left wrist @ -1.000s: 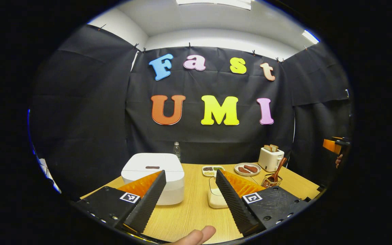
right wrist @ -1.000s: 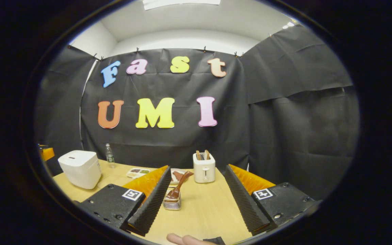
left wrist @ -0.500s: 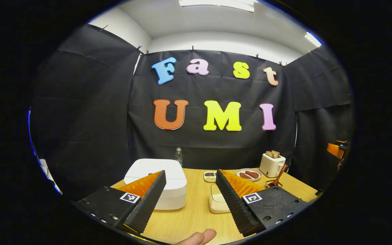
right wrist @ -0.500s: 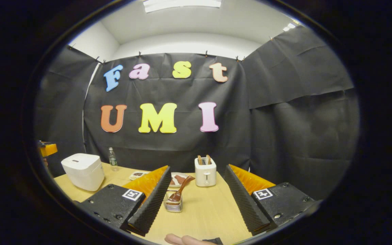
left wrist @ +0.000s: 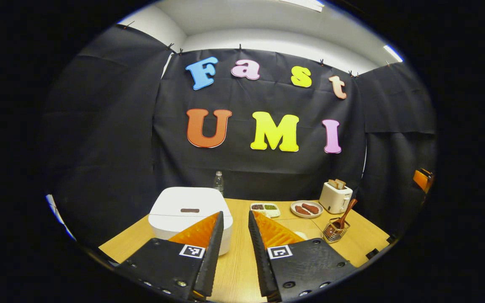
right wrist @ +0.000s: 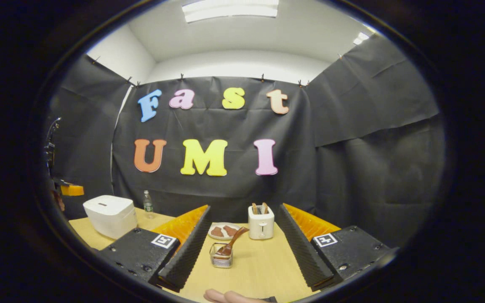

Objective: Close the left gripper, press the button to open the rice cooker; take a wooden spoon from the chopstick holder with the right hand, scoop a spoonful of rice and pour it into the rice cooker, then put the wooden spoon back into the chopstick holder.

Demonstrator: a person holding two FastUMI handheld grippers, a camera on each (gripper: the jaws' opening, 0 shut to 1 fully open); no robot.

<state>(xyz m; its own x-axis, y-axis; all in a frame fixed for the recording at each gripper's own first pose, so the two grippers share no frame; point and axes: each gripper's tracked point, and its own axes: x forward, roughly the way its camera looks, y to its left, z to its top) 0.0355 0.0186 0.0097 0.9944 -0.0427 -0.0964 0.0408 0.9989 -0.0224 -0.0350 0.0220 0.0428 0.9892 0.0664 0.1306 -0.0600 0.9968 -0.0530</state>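
- The rice cooker (left wrist: 189, 214) sits lid down at lower left of the left gripper view, its dark button (left wrist: 190, 210) on top untouched; in the right gripper view it stands at the far left edge of the table (right wrist: 251, 269).
- The left gripper (left wrist: 235, 248) has narrowed since half a second ago: its fingers, then wide apart, now stand close together with a slim gap between them, holding nothing, low in the frame just right of the cooker.
- The wooden spoon (right wrist: 233, 243) leans in the wire chopstick holder (right wrist: 221, 256), low centre in the right gripper view, between the fingers of the right gripper (right wrist: 242, 248) but farther off.
- That gripper is spread wide, as before, empty; a fingertip (right wrist: 221, 296) shows at the bottom edge.
- Behind the holder stand a toaster (right wrist: 261, 221) and a plate (right wrist: 222, 231); a bottle (right wrist: 147, 203) is by the cooker.
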